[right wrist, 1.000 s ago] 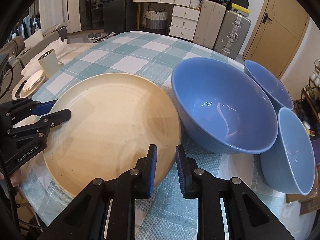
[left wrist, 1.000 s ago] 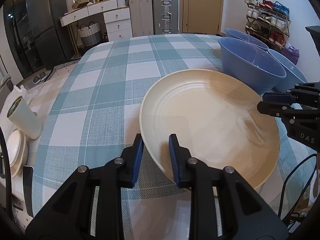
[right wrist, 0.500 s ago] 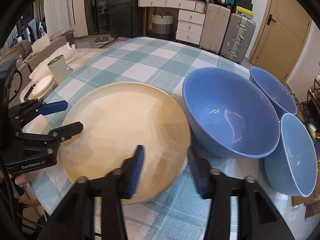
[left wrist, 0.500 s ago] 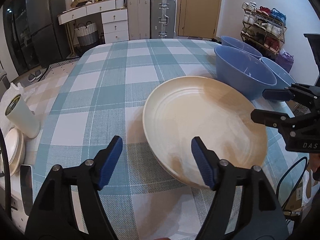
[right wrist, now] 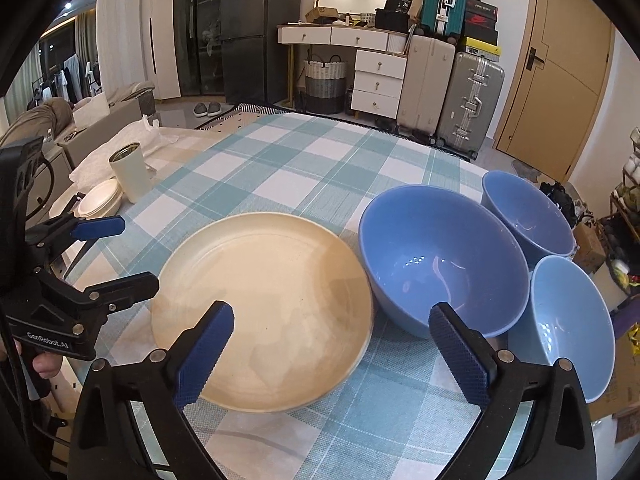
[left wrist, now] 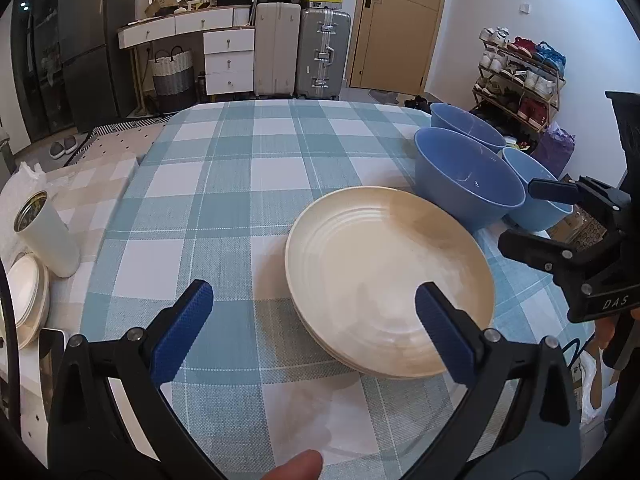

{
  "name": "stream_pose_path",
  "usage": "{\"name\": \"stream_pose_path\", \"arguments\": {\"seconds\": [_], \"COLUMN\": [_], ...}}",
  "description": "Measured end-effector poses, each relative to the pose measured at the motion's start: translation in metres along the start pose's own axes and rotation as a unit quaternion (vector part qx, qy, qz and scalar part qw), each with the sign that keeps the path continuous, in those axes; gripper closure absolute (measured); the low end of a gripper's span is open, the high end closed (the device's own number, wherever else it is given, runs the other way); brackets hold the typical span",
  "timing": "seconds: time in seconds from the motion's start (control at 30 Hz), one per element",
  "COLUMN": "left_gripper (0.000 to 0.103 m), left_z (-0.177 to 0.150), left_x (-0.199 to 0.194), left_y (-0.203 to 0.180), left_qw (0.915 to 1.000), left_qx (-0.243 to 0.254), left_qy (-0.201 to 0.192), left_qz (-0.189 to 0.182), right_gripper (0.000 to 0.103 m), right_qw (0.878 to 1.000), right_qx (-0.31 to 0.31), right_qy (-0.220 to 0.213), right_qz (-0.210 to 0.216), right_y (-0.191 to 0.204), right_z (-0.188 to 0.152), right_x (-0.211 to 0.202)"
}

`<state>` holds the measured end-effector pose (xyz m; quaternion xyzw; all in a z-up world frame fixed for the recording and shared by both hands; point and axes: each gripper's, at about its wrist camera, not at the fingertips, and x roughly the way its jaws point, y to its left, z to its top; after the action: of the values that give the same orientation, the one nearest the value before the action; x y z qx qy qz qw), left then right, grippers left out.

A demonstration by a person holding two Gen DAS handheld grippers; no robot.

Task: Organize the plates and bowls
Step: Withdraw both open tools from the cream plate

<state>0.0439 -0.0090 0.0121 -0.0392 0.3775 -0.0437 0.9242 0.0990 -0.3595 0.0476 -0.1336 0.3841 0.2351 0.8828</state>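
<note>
Left wrist view shows the left claw [left wrist: 314,322] spread wide, jaws just opened, empty above the cream plate's [left wrist: 388,276] near rim. Right claw [right wrist: 330,350] likewise just released, empty. Beside the plate on the checked counter [left wrist: 224,184] stand three blue bowls [right wrist: 440,256].

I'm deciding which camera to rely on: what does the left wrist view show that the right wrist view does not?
Only the left wrist view shows the shoe rack and a fingertip at its bottom edge. Only the right wrist view shows the sofa and hanging clothes. Both show the cream plate, three blue bowls, white canister and suitcases.
</note>
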Motion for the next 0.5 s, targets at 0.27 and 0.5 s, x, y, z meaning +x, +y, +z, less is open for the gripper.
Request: {"name": "stream_pose_path", "arguments": {"seconds": [0.27, 0.5], "left_gripper": [0.002, 0.002], "left_z": [0.010, 0.023], "left_x": [-0.005, -0.007], "left_y": [-0.017, -0.035], "left_qw": [0.9998, 0.9994], "left_qx": [0.016, 0.023], "left_qy": [-0.005, -0.008], "left_qz": [-0.006, -0.023], "right_gripper": [0.002, 0.001], "right_qw": [1.000, 0.999], "right_qx": [0.018, 0.033], "right_qy": [-0.011, -0.021], "right_qz": [0.004, 0.004], "right_y": [-0.014, -0.030], "right_z": [0.005, 0.009], "right_x": [-0.016, -0.033]}}
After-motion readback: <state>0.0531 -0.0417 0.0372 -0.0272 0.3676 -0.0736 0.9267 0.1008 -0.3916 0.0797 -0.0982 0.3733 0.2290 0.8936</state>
